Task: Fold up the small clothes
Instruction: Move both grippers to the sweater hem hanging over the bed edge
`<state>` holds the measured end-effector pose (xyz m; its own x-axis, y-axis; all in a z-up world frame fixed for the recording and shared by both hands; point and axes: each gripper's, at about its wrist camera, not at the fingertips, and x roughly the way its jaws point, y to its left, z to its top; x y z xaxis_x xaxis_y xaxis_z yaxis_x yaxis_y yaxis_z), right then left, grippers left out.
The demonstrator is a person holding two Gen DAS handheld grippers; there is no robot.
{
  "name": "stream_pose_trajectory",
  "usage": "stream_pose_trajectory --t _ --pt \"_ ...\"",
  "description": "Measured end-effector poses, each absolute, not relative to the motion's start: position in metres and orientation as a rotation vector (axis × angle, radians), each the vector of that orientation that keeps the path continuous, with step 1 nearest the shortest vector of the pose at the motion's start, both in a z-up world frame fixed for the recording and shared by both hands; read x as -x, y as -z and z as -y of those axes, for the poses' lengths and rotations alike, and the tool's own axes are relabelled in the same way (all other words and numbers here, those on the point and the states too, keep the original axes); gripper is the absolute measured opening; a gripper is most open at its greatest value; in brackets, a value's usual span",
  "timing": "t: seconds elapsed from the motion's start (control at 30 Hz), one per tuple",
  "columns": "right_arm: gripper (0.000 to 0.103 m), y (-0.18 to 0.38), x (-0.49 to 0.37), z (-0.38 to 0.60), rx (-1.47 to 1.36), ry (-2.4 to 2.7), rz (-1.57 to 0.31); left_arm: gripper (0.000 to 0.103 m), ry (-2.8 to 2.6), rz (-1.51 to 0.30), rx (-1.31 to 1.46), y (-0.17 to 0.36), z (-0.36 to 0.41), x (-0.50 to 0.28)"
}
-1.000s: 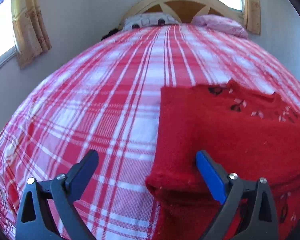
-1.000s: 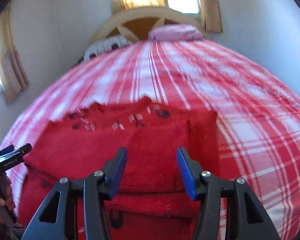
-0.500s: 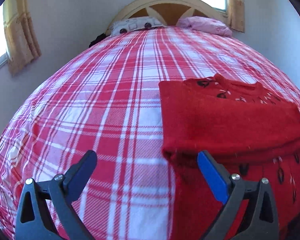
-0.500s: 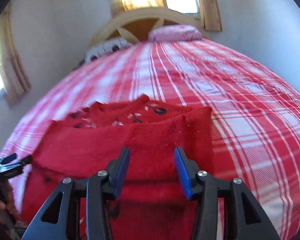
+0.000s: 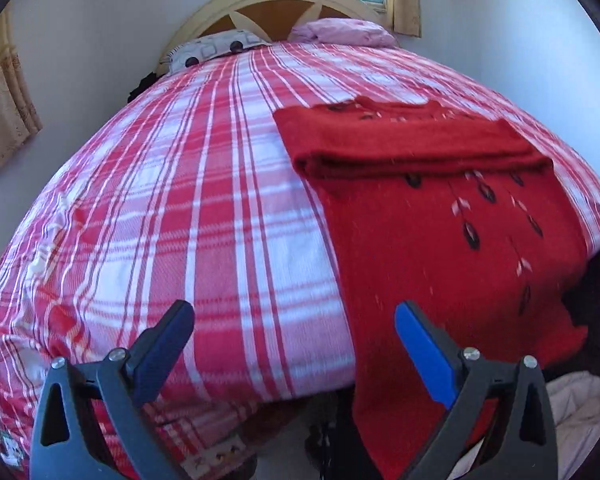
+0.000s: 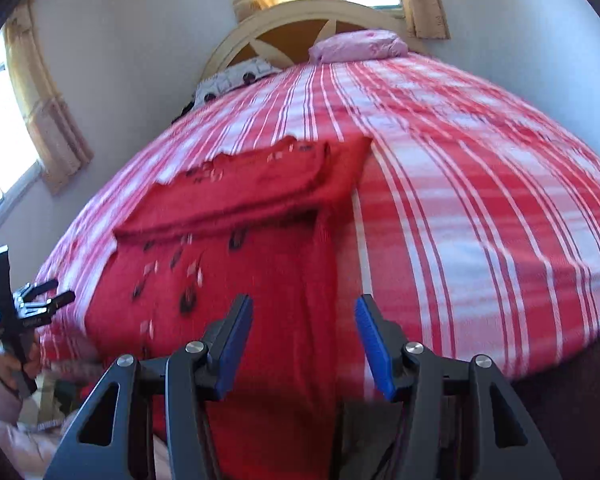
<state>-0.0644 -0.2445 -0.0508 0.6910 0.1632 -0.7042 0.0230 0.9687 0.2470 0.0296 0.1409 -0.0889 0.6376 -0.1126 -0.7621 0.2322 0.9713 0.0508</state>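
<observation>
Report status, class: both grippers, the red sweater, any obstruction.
Left gripper open, empty. Right gripper open, empty, jaws just opening. Red sweater sleeves folded across, hem hanging over the bed edge. Nothing in the way.

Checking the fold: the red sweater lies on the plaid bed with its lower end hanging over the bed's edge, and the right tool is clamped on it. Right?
Not quite. In the right wrist view the right tool is open and holds nothing. The red sweater does lie on the plaid bed with its lower end over the edge.

Both wrist cameras look down from the bed's (image 5: 220, 200) foot toward the headboard (image 6: 320, 12), sharing the red sweater (image 5: 440, 240).
</observation>
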Motion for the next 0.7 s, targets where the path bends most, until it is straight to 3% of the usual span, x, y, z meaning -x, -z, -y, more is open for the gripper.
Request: stream_pose_trajectory --t 0.27,0.7 --pt "0.055 0.076 0.116 0.239 -0.296 -0.107 -0.883 0.103 0.265 -0.948 -0.203 0.118 -0.119 0.006" --pt "0.055 0.11 0.126 0.221 -0.342 -0.159 -1.013 0.103 0.293 -1.108 -0.111 0.153 -0.115 0.019"
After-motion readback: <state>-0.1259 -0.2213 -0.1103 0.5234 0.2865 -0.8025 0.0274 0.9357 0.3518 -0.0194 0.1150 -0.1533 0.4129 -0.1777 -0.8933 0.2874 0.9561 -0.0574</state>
